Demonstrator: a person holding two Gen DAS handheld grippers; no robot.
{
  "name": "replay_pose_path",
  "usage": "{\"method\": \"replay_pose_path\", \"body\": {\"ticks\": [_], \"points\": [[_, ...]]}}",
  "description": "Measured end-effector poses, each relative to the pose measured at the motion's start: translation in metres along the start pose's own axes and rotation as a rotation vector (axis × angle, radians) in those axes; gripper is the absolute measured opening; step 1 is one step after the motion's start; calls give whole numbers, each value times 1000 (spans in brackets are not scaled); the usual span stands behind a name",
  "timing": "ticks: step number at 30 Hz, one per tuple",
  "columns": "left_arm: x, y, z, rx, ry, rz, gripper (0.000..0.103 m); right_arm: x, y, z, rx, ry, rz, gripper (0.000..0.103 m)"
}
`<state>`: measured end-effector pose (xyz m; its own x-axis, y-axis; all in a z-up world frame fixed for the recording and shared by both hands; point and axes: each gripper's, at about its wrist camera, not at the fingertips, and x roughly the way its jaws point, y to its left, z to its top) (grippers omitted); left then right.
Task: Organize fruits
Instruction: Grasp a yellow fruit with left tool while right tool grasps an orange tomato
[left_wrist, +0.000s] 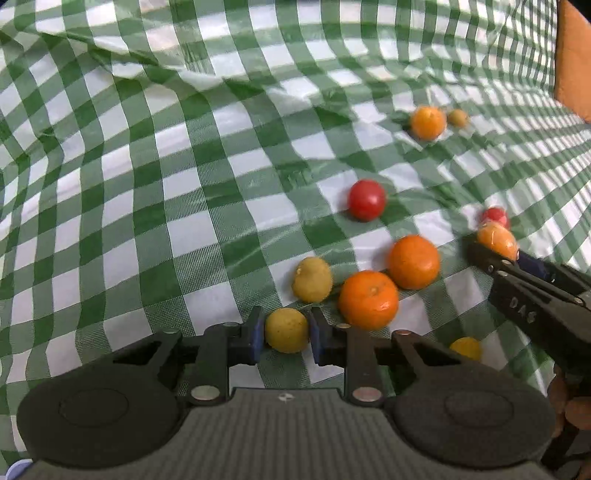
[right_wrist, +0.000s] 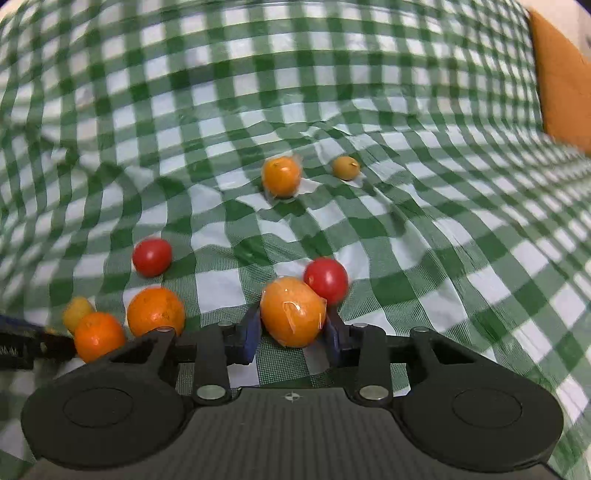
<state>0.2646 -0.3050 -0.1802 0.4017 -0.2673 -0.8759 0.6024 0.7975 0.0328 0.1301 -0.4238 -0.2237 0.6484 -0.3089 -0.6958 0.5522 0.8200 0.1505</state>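
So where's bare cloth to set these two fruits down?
Free: the checked cloth left of the red tomato, and the cloth right of the right tool. Crowded: around the two oranges by the left tool.

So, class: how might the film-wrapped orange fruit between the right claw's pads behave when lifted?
The wrapped orange fruit looks round, so it would probably roll if released onto the rumpled checked cloth. Its glossy film may be slippery against the right claw. It looks small, so probably light.

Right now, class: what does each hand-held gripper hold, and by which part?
Left hand-held gripper: a small yellow fruit, pinched across its sides. Right hand-held gripper: a plastic-wrapped orange fruit, also gripped across its sides.
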Motion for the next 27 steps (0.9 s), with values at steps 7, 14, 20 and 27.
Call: {"method": "replay_pose_path", "body": {"ticks": [7,14,20,27], "points": [[-45,7,-13,-48,-25,-14,28,-28,-5,4,28,3,55,38],[-114,22,-52,-123,-18,37,28,-75,3,2,17,76,109,38],[-170,34,-95,-164,-24,95,28,-134,13,-20,-13,145,158,38],[-233,51,-143,-224,-43,123,28,-200,40,-33,-85,145,230,38]]}}
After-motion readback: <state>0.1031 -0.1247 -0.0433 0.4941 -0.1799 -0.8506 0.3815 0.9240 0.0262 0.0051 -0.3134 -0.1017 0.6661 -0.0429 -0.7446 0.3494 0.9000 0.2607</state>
